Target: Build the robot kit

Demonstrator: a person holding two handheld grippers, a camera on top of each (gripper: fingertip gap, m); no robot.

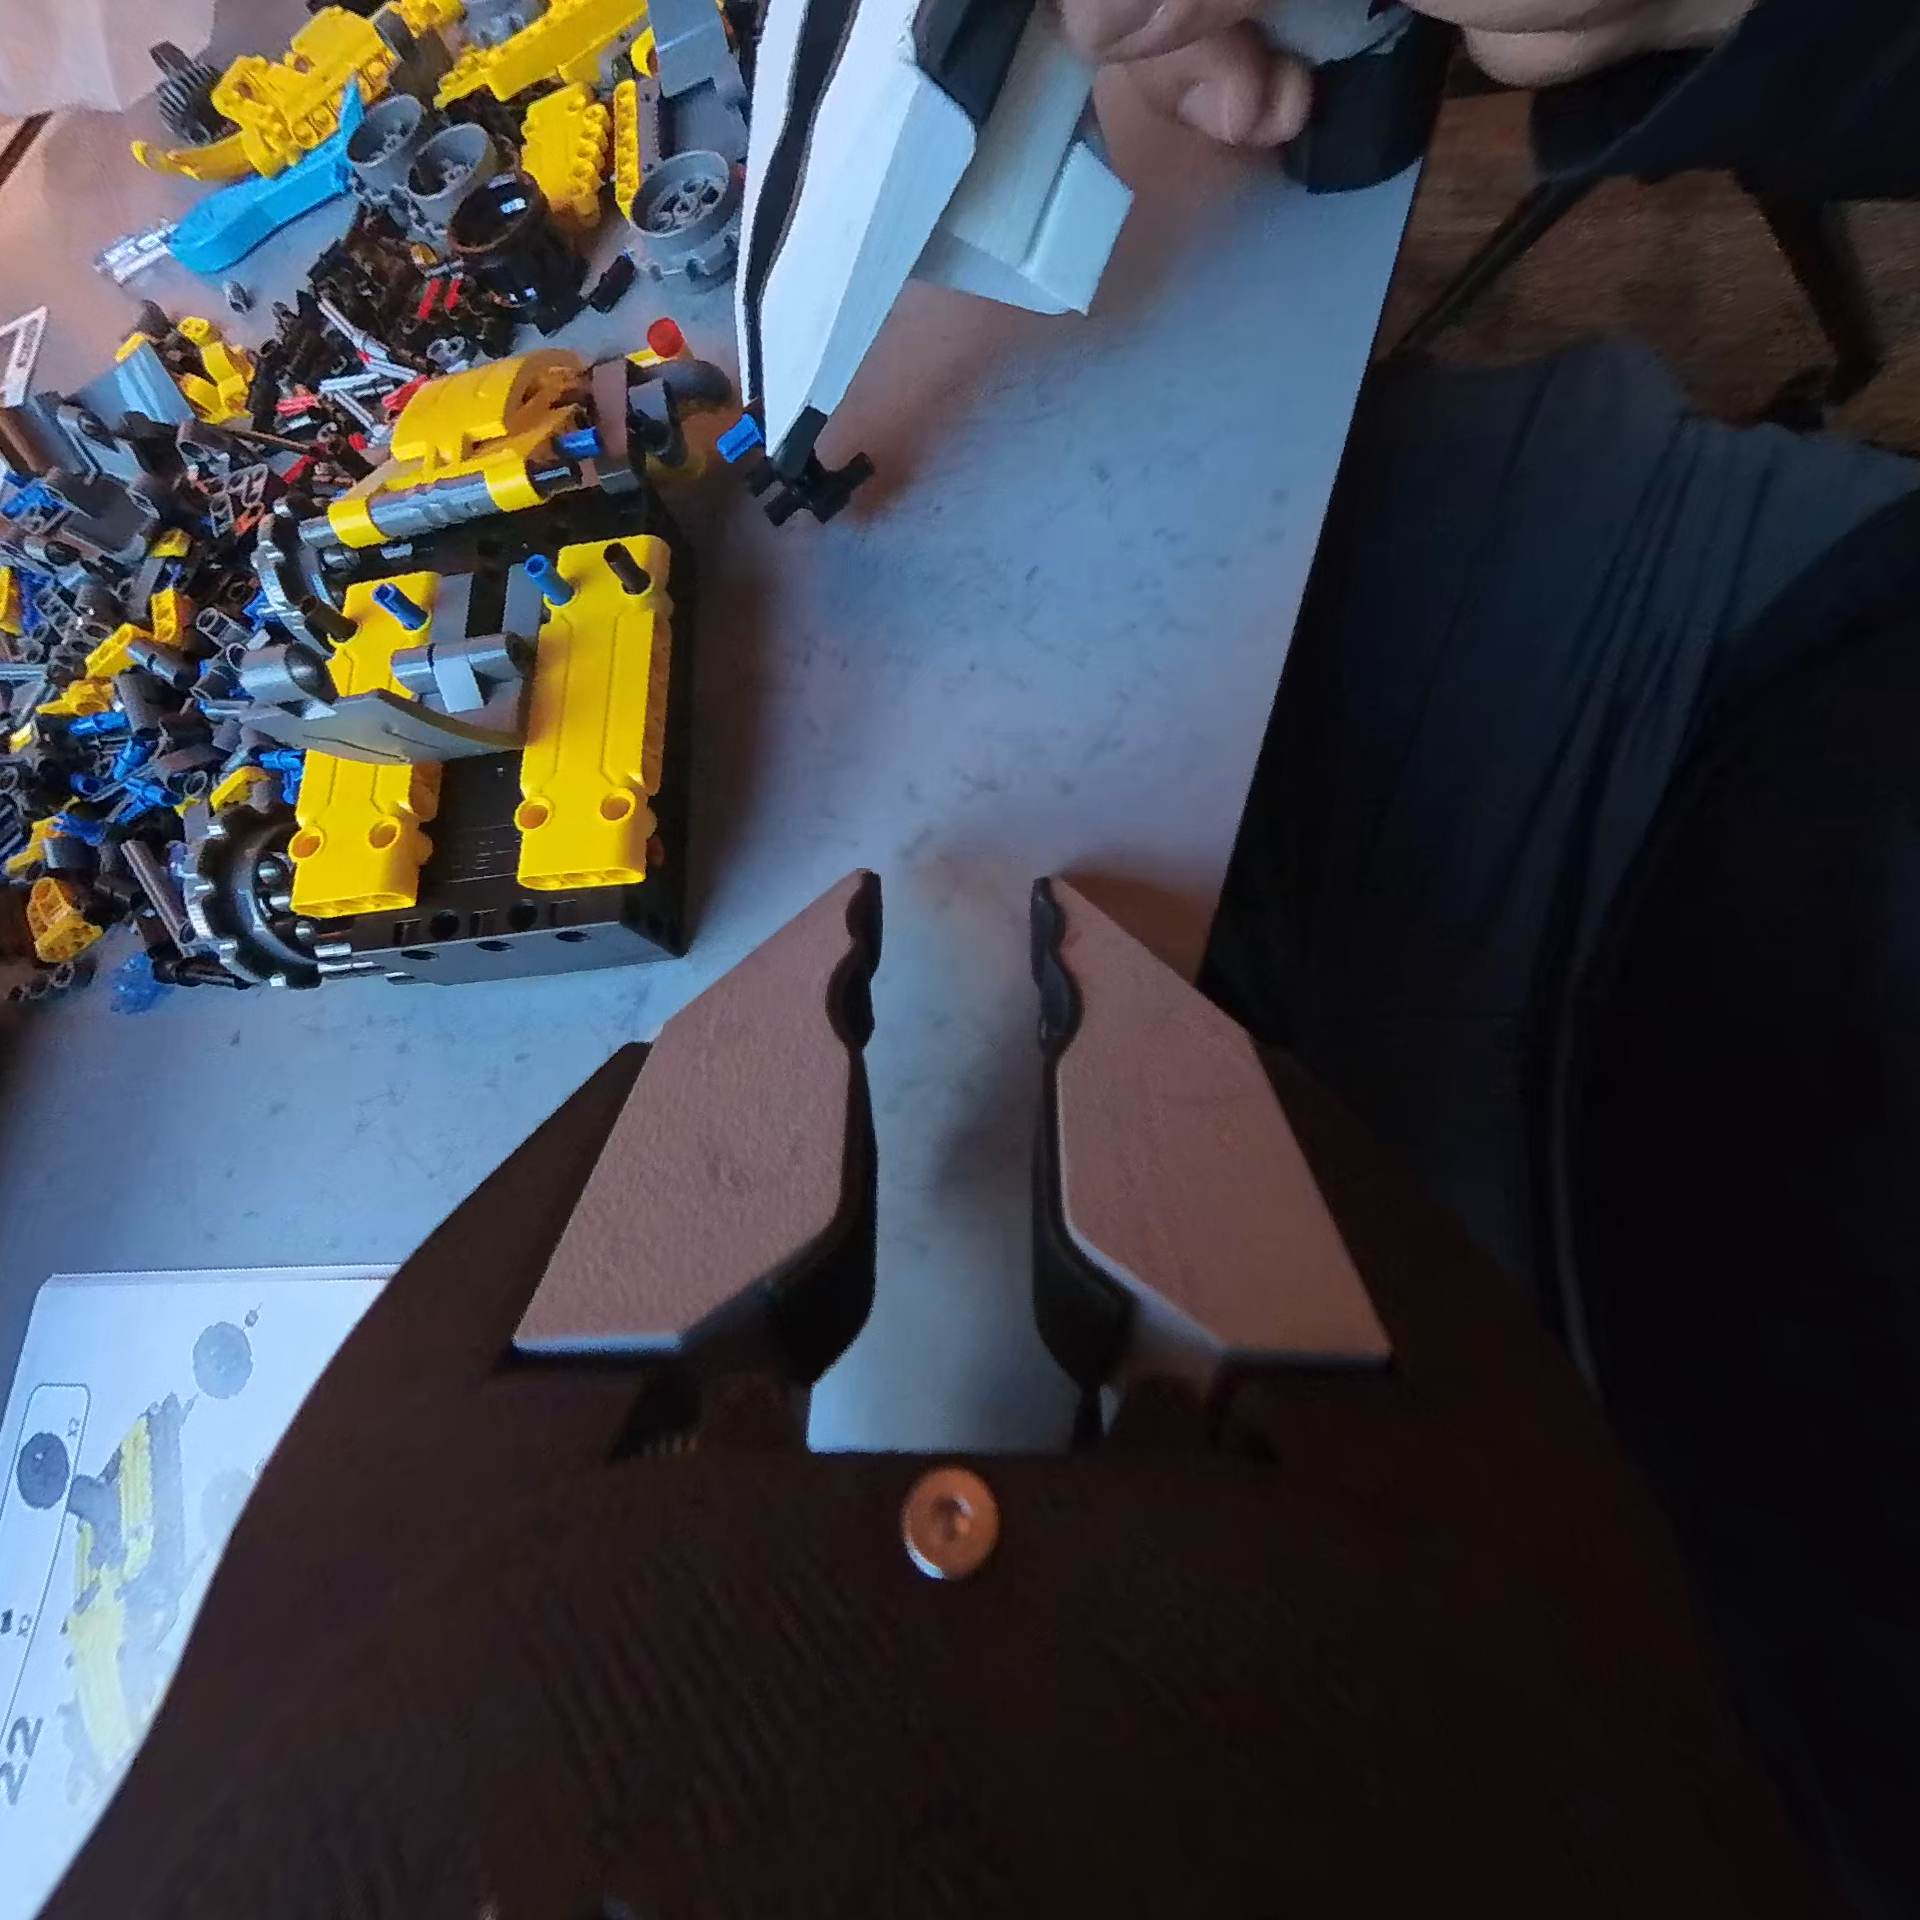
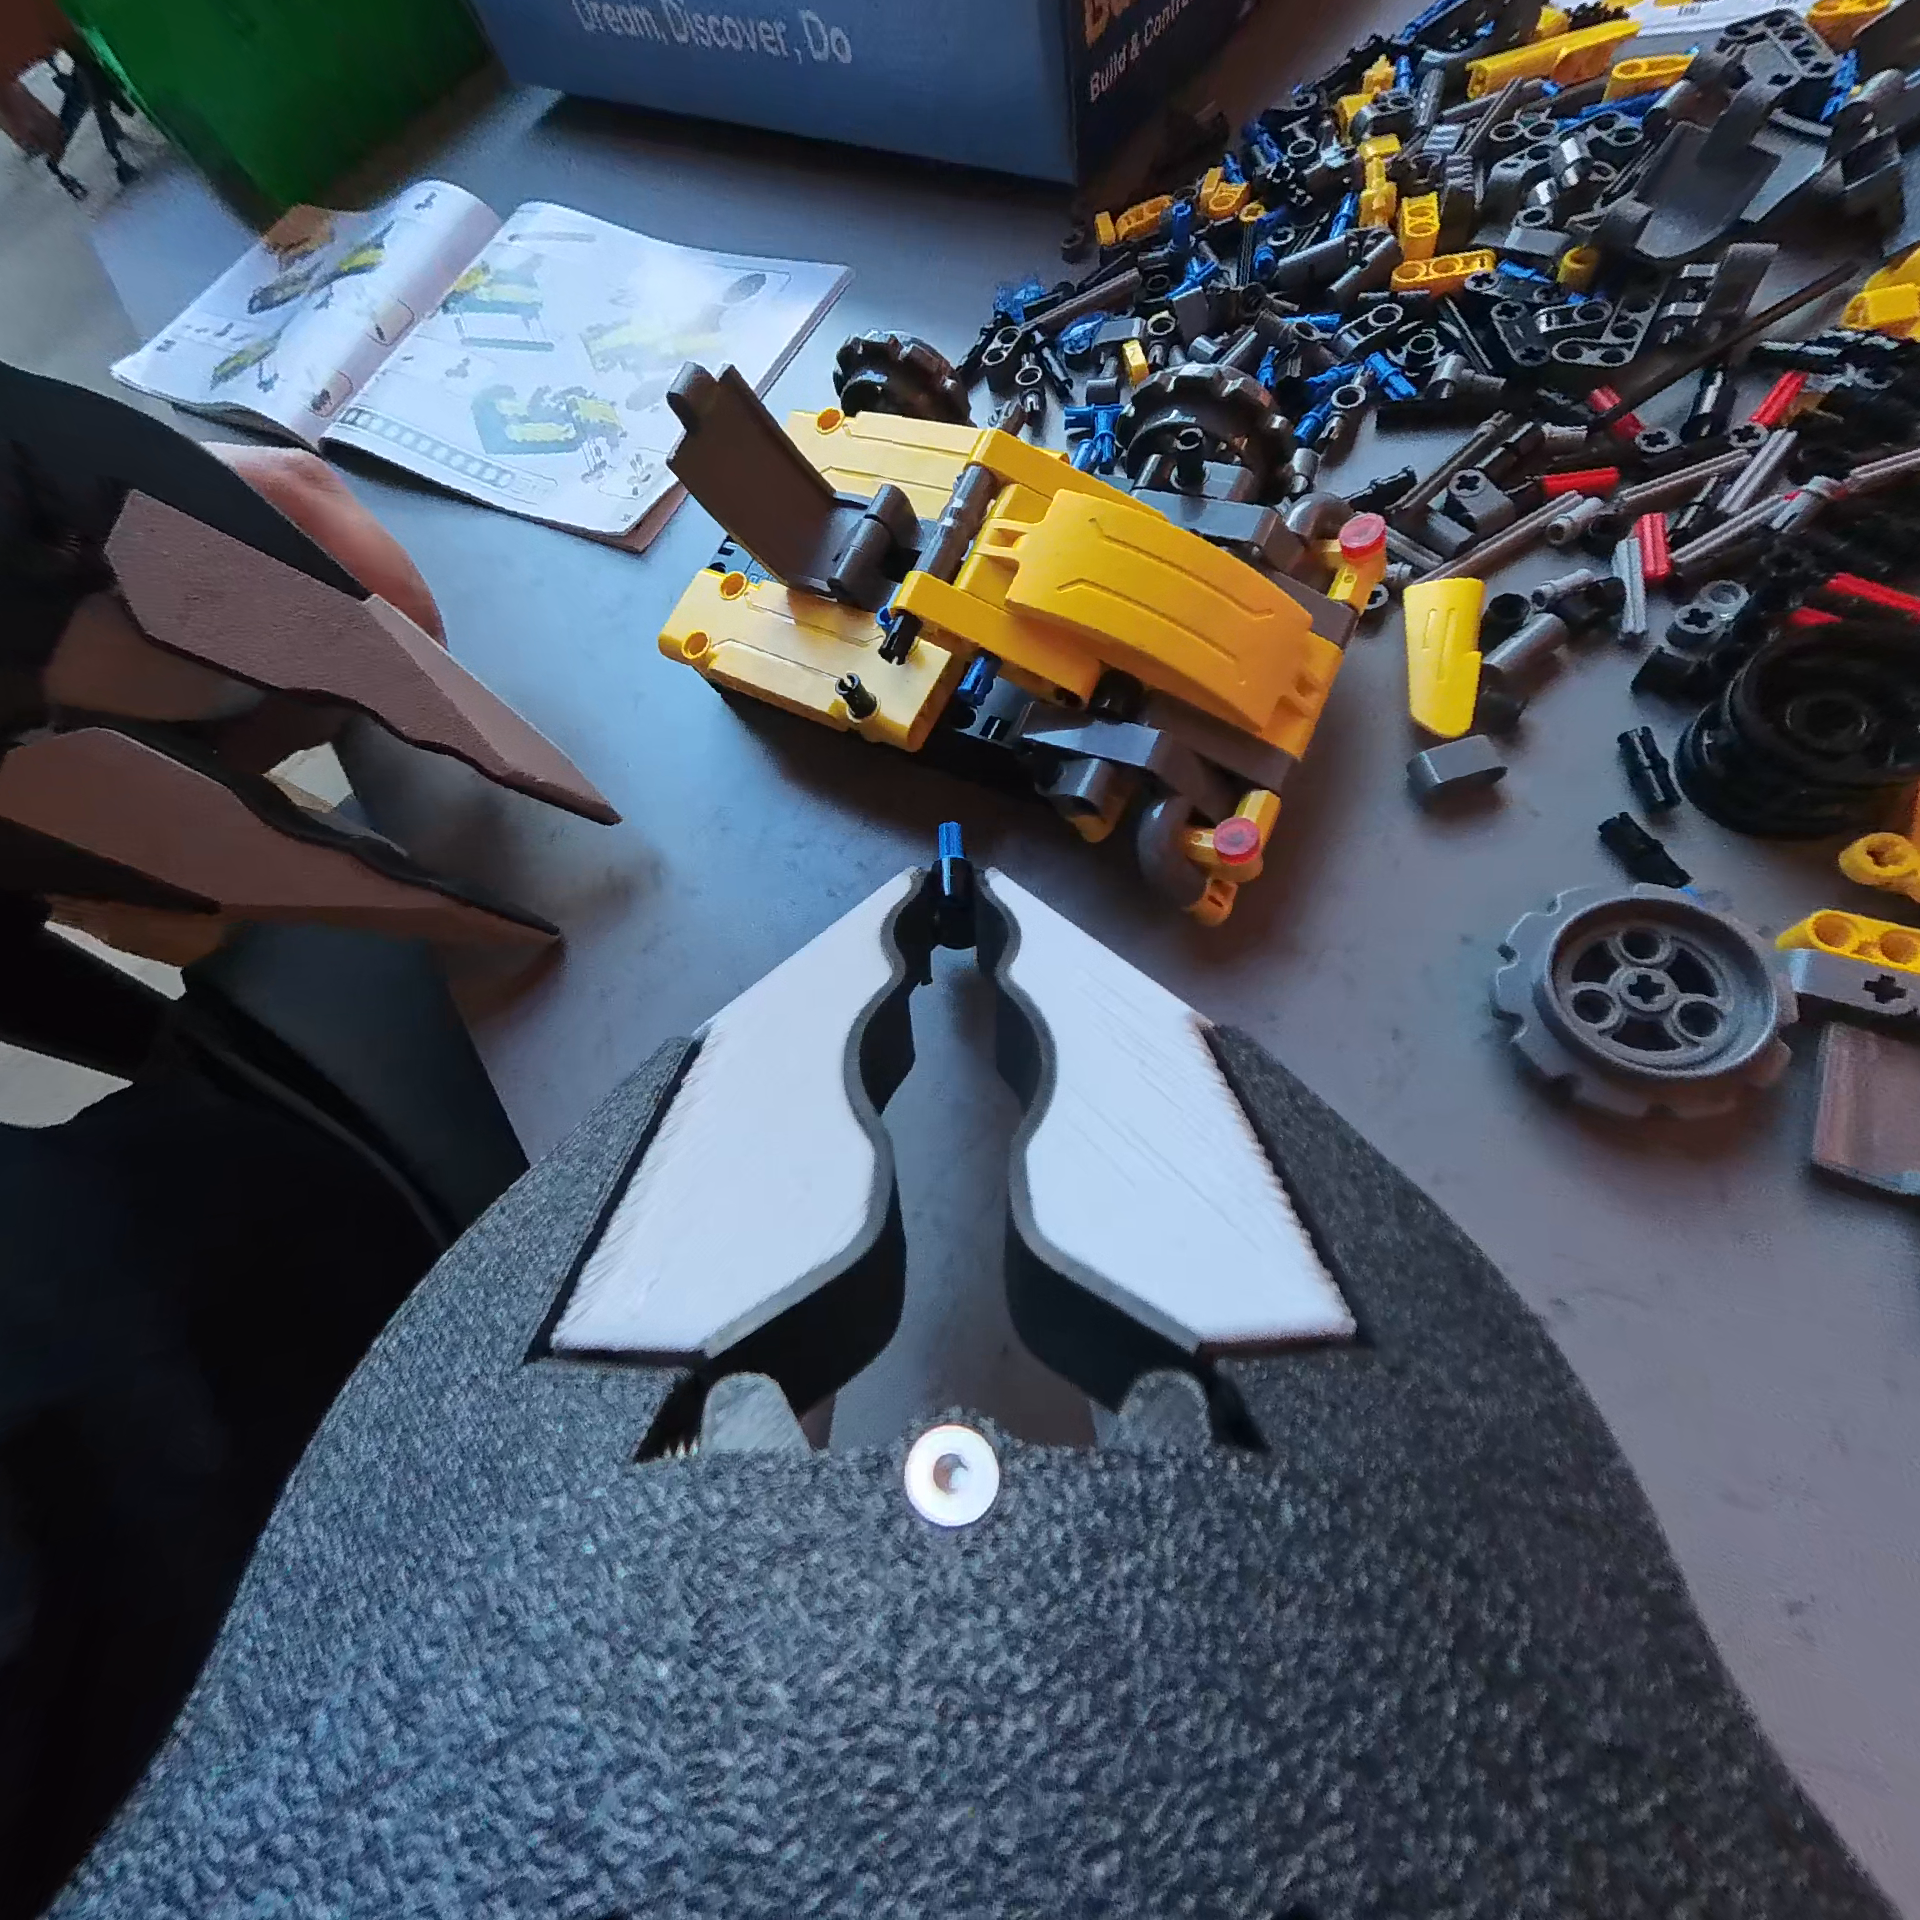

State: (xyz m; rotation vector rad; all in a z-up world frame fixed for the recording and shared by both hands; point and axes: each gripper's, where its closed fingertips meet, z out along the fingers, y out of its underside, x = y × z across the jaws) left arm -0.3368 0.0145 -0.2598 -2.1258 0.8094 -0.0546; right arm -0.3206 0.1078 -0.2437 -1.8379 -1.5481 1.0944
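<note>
My right gripper point(image 2: 948, 899), with white fingers, is shut on a small black connector piece with a blue pin point(image 2: 949, 883) and holds it just above the grey table, short of the half-built yellow and black brick vehicle point(image 2: 1039, 613). The left wrist view shows the same gripper point(image 1: 805, 473) pinching the black piece point(image 1: 816, 486) to the right of the vehicle point(image 1: 499, 727). My left gripper point(image 1: 951, 899), with brown fingers, is open and empty over bare table near the front edge. It also shows in the right wrist view point(image 2: 582, 873), to the left.
A large pile of loose yellow, black, blue and red bricks point(image 2: 1507, 291) lies beyond the vehicle. A grey gear wheel point(image 2: 1642, 997) and black tyres point(image 2: 1818, 727) lie at the right. An open instruction booklet point(image 2: 499, 343) and a blue box point(image 2: 831, 73) sit at the back. Spacing between my two grippers at the tips: around 10 cm. The grey gear wheel point(image 2: 1642, 997) is closer to my right gripper, around 11 cm from its tips; the left tips are 20 cm off. It is also in sight in the left wrist view point(image 1: 690, 206).
</note>
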